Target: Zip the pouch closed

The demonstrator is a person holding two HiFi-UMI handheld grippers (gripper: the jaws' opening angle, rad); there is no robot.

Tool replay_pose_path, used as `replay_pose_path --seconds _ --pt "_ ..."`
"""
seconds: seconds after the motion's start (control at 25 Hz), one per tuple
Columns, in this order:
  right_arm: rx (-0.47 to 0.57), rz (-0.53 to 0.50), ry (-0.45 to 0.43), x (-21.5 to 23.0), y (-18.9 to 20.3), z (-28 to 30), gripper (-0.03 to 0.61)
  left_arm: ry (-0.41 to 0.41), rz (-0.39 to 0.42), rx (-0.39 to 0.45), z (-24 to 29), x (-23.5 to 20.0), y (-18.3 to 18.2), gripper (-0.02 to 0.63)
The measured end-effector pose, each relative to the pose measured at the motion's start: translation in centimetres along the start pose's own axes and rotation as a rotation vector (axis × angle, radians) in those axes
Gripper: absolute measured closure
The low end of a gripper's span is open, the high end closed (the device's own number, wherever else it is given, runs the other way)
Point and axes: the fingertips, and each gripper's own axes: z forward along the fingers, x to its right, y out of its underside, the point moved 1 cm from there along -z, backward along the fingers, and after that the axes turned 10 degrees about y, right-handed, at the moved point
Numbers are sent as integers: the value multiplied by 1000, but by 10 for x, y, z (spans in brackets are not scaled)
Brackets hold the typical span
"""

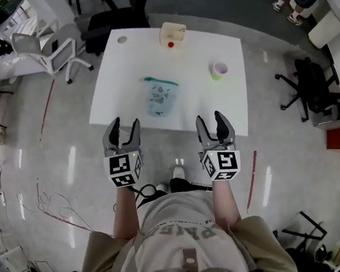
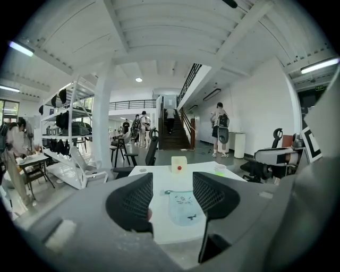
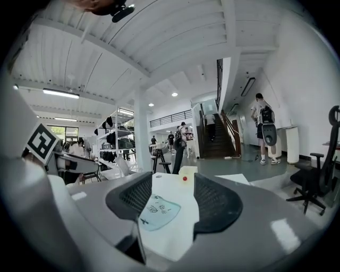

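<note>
In the head view, a light blue pouch [image 1: 161,97] is lying flat on a white table [image 1: 112,90], near the table's front edge and about midway across it. A cream box with a red dot [image 1: 172,34] is sitting at the far edge and a small cup [image 1: 219,69] is standing off to the right, both well apart from the pouch. The left gripper [image 1: 124,127] and the right gripper [image 1: 211,121] are hanging side by side just short of the table's near edge, touching nothing on it, with the pouch lying ahead between their two lines

In the left gripper view, the two jaws are standing wide apart and holding nothing; the pouch is showing through the gap between them, out on the table, with the box and cup beyond it

In the right gripper view, the jaws are likewise gaping and gripping nothing; the pouch is showing through the gap toward the left jaw, and the box is sitting farther back on the table
</note>
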Motion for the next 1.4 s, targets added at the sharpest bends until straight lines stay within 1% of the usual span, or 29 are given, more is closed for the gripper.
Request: replay_pose_path --seconds 0.12,0.24,0.4,0.6,0.76,0.88,1.04,1.2,1.4 --pt "3 -2 -25 12 -3 16 357 -16 1 -3 15 5 -5 371" --pt "-4 -2 -46 19 0 28 357 -39 -5 -29 22 4 2 371" --pt "-35 20 -60 21 13 41 357 -62 -8 -76 25 -3 14 371" --pt "-70 25 -72 15 30 58 357 -82 -19 -105 35 -19 26 371" --pt "-95 24 -58 14 43 73 357 -60 -23 -126 54 -29 36 371" --pt "-110 22 -40 12 48 90 357 -38 -15 -140 73 -43 37 371" --pt "-125 36 -2 5 48 120 357 -11 8 -147 98 -72 24 371" --pt "-108 44 24 -5 36 157 357 9 3 -141 124 -104 9 371" --pt "-96 55 75 -12 28 196 357 55 24 -152 159 -136 -1 371"
